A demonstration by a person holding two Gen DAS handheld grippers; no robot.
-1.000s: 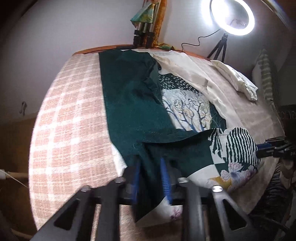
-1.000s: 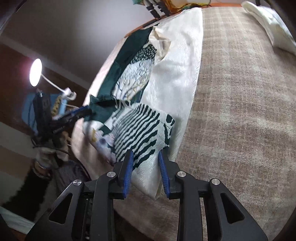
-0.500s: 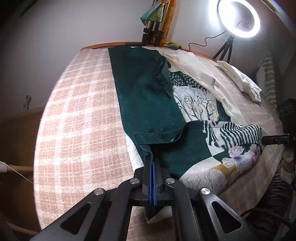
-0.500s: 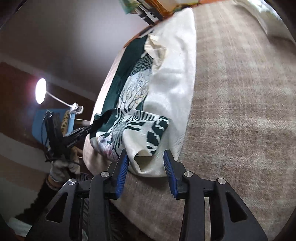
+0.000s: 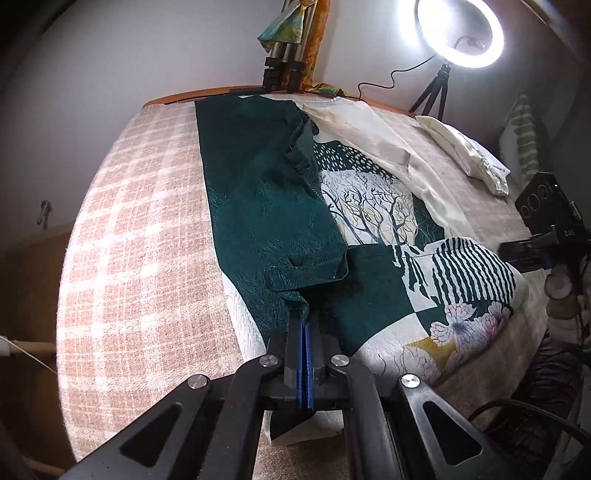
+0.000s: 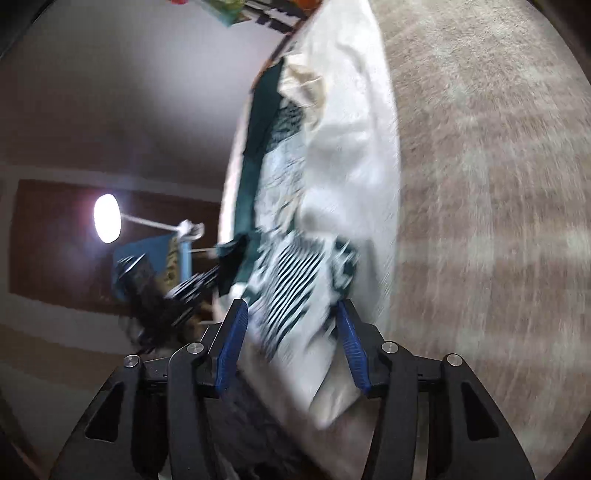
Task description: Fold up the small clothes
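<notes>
In the left wrist view, our left hand-held gripper (image 5: 303,332) is clamped tight on the green near edge of the printed garment (image 5: 369,206), whose long axis runs away up the plaid bed (image 5: 140,221) toward the ring light (image 5: 460,31). In the right wrist view, our right hand-held gripper (image 6: 291,347) has just been opening, its jaws loosely astride the striped near corner at the bed's near edge, gripping nothing.
</notes>
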